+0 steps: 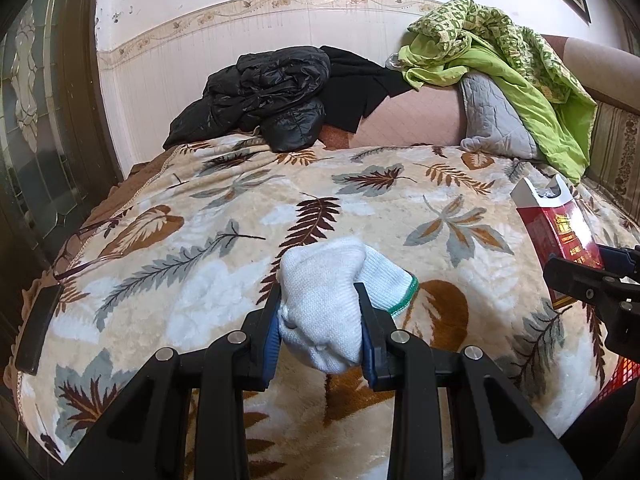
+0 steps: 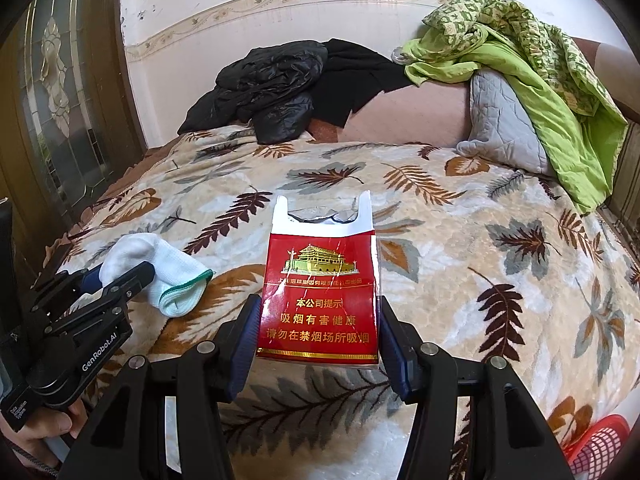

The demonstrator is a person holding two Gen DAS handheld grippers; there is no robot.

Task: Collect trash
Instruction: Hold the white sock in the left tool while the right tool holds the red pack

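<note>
My left gripper [image 1: 318,312] is shut on a white knit glove with a green cuff edge [image 1: 324,292], held above the leaf-patterned blanket [image 1: 224,208]. The glove also shows in the right wrist view [image 2: 160,272], in the left gripper [image 2: 116,276] at the left. My right gripper [image 2: 318,332] is shut on an opened red cigarette pack [image 2: 320,288], held upright above the blanket [image 2: 480,260]. In the left wrist view the pack [image 1: 560,232] and the right gripper [image 1: 576,276] sit at the right edge.
A black jacket [image 1: 264,96], a grey pillow [image 1: 496,120] and a green patterned quilt [image 1: 520,60] lie at the back of the bed. A red mesh basket [image 2: 600,444] shows at the lower right. A dark wooden door [image 1: 48,120] stands at left.
</note>
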